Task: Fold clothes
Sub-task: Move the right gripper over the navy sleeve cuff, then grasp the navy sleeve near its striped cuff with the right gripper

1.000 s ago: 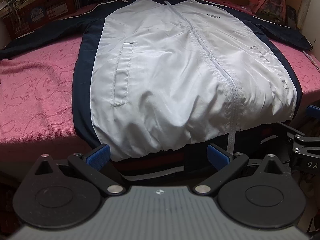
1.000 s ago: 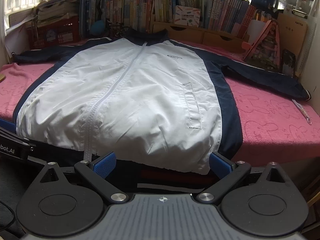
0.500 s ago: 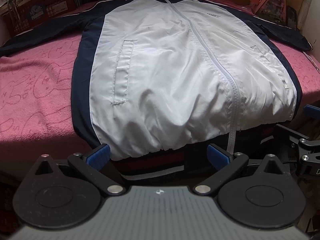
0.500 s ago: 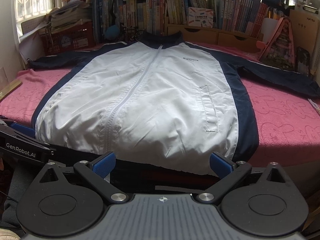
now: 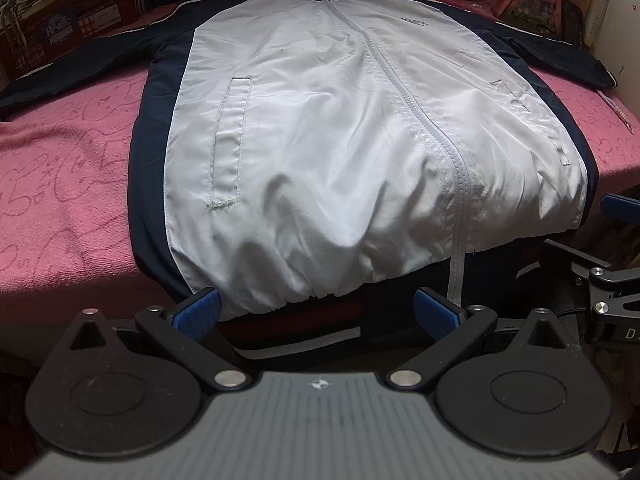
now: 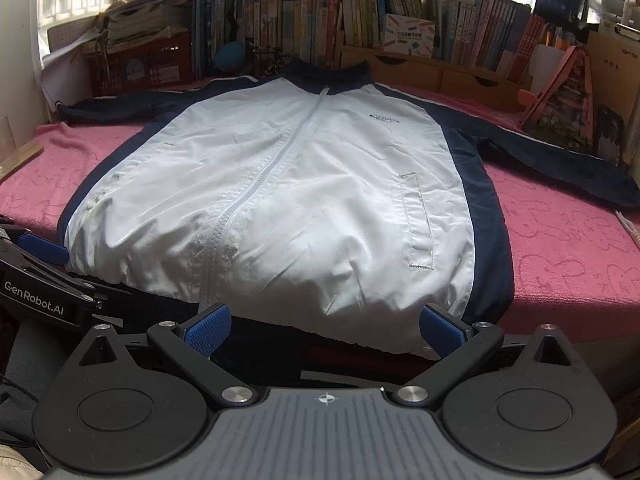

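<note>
A white jacket with navy side panels and navy sleeves lies front-up and zipped on a pink blanket that covers the bed, its collar toward the far bookshelf and its hem hanging over the near edge. Both sleeves are spread out sideways across the blanket. The left gripper is held low and level at the near edge of the bed, pointing straight along the jacket toward the collar; its two blue-padded fingers are spread wide apart, one just below the hem by the navy side panel, the other below the hem near the zipper, and nothing is between them. The right gripper sits beside it in the same level, forward-pointing pose, a little farther back from the cloth, with its fingers likewise spread wide and empty; its left finger is below the zipper end and its right finger is below the hem near the pocket. Each gripper shows at the edge of the other's view, so the two are side by side at the hem, apart from one another. Whether either finger pad touches the hanging hem cannot be told. A red crate with stacked papers stands at the far left by the window.
</note>
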`<state>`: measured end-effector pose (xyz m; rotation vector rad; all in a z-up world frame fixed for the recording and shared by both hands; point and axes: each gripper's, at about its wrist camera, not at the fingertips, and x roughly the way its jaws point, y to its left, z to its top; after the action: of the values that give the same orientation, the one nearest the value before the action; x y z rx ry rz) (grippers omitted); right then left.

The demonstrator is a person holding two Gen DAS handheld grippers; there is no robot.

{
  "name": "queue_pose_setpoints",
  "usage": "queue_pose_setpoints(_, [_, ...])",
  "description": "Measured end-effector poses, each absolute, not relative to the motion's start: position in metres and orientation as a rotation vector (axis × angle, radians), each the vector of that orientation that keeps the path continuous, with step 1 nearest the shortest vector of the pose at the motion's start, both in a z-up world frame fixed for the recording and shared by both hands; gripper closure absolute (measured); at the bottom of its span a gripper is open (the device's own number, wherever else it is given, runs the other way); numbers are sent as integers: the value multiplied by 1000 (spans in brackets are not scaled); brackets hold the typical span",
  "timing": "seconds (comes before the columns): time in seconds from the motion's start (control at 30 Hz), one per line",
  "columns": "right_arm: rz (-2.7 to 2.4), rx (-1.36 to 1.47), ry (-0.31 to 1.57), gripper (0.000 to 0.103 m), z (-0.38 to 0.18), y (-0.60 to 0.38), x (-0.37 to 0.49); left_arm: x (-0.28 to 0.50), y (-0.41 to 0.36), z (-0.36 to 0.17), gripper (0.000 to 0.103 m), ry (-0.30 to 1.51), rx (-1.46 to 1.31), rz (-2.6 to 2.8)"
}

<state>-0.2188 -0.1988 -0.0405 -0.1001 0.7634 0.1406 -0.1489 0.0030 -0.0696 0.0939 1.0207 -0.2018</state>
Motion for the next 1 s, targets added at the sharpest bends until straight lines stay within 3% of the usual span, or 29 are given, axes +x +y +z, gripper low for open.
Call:
queue_pose_setpoints(0.17, [121, -96, 747, 1, -40, -204, -219, -142, 6, -61, 0, 1004, 79, -242])
queue_pose_setpoints(0.27, [52, -25, 614, 1, -27, -230, -215, -127, 15, -43, 0, 942, 63, -250])
queue_pose_setpoints(0.57, [-311, 640, 313, 2, -32, -447, -131, -61, 41, -11, 0, 783, 9, -86])
queue_pose_setpoints(0.8, [-508, 710, 291, 12, -46, -566, -62, -13, 39, -31, 0, 838, -28, -7])
queue_pose_setpoints(1.0, [-592, 751, 324, 13, -65, -638, -8, 19, 32, -46, 0, 852, -59, 33])
